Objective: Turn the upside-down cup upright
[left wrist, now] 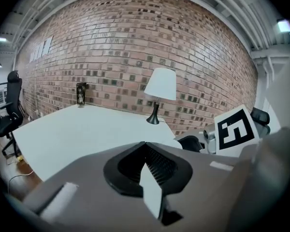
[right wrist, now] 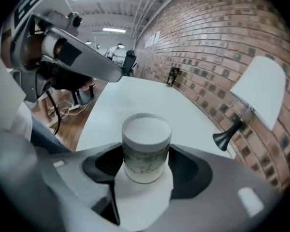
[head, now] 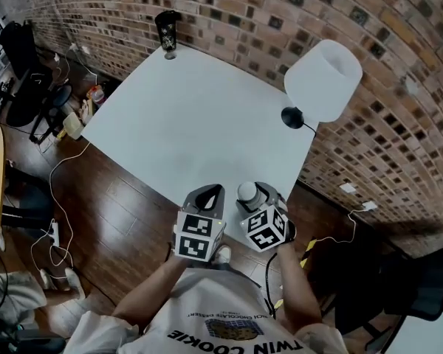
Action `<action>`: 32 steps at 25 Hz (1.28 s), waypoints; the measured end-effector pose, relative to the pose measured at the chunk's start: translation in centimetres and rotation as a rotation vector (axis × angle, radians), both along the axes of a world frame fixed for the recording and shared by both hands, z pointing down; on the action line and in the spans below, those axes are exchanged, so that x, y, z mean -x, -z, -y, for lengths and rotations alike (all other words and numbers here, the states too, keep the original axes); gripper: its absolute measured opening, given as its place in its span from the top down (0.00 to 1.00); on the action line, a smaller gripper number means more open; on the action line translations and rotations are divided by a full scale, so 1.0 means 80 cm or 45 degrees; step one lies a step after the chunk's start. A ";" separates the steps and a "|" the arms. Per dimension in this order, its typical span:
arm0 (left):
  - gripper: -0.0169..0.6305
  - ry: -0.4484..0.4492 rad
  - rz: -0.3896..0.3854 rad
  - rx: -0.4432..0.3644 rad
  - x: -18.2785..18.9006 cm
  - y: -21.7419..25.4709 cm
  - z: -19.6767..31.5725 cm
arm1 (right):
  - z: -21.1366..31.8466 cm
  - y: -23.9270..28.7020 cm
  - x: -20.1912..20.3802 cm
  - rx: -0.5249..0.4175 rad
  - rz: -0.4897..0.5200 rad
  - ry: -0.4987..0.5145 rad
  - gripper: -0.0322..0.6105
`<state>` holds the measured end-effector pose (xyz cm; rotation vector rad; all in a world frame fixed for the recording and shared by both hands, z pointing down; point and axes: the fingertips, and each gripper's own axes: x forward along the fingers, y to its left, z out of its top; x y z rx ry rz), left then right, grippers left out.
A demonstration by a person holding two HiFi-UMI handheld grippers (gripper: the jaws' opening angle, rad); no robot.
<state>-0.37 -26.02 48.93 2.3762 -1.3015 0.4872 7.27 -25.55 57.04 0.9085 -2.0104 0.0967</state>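
Note:
A white paper cup with a green pattern (head: 249,193) (right wrist: 146,149) stands on the white table (head: 192,116) near its front edge. Its wider, rimmed white end faces up. My right gripper (head: 255,198) (right wrist: 147,172) has its jaws spread wide on either side of the cup, which stands between them. My left gripper (head: 209,195) (left wrist: 145,146) hovers just left of it, its jaws meeting at the tips with nothing in them. In the left gripper view, the right gripper's marker cube (left wrist: 236,128) shows at the right.
A white-shaded lamp on a black base (head: 321,80) (left wrist: 160,83) (right wrist: 258,93) stands at the table's right, by the brick wall. A dark tumbler (head: 167,32) (left wrist: 80,94) stands at the far corner. Office chairs (head: 29,65) and cables lie on the wooden floor to the left.

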 end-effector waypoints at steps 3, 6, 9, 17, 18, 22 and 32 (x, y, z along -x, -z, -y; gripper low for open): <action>0.97 -0.026 -0.035 0.027 -0.001 -0.008 0.007 | -0.006 0.004 -0.003 0.087 -0.227 0.139 0.49; 0.97 -0.045 -0.046 0.008 0.004 -0.003 0.019 | -0.003 0.006 -0.001 0.139 -0.398 0.237 0.49; 0.97 -0.040 -0.055 0.007 0.014 -0.003 0.027 | -0.008 -0.004 0.002 0.214 -0.575 0.355 0.49; 0.97 0.023 -0.085 0.014 0.056 -0.007 0.047 | 0.004 -0.041 -0.010 0.398 -1.061 0.548 0.49; 0.97 0.030 -0.088 0.015 0.059 -0.007 0.049 | 0.005 -0.046 -0.010 0.417 -1.106 0.569 0.49; 0.97 0.064 -0.086 0.012 0.073 -0.005 0.053 | 0.008 -0.062 -0.005 0.478 -1.174 0.626 0.49; 0.97 0.096 -0.096 0.035 0.078 -0.013 0.053 | 0.020 -0.062 0.007 0.378 -0.995 0.606 0.49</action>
